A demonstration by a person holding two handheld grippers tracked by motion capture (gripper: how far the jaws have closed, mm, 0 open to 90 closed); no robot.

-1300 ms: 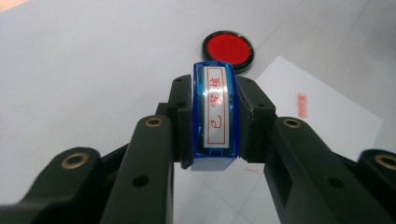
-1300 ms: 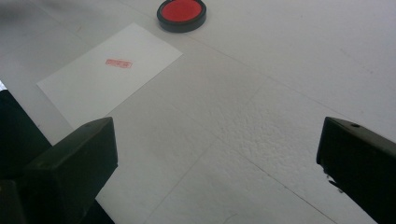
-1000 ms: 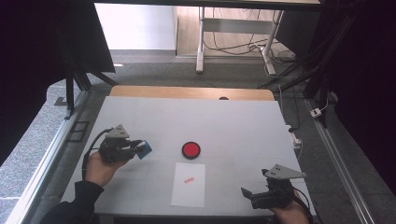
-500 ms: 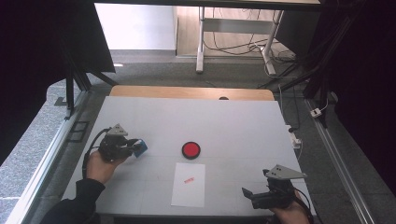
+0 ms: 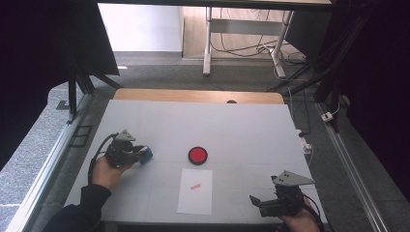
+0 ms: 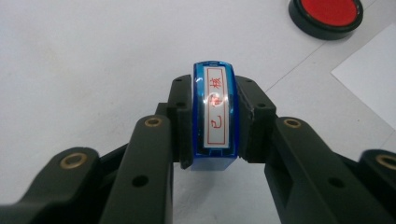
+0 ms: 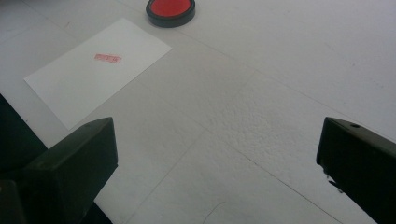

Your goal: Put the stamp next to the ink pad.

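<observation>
A blue stamp [image 6: 214,116] with a white label and red characters is clamped between the jaws of my left gripper [image 6: 212,123]. In the high view that left gripper [image 5: 139,155] lies low over the table's left side with the blue stamp [image 5: 146,154] at its tip. A round red ink pad [image 5: 197,155] in a black case sits at the table's middle; the same ink pad [image 6: 325,14] shows in the left gripper view. Below it lies a white sheet [image 5: 195,191] bearing a red stamp mark [image 5: 195,186]. My right gripper [image 5: 256,202] rests open at the front right with nothing between its jaws.
The white table [image 5: 232,125] has a wooden strip along its far edge. Black frame posts stand at the left, and cables and a desk frame lie on the floor beyond. In the right gripper view the sheet [image 7: 100,67] and ink pad [image 7: 170,10] lie ahead.
My left gripper has sunk toward the table with the stamp still in it. The right gripper has stayed still.
</observation>
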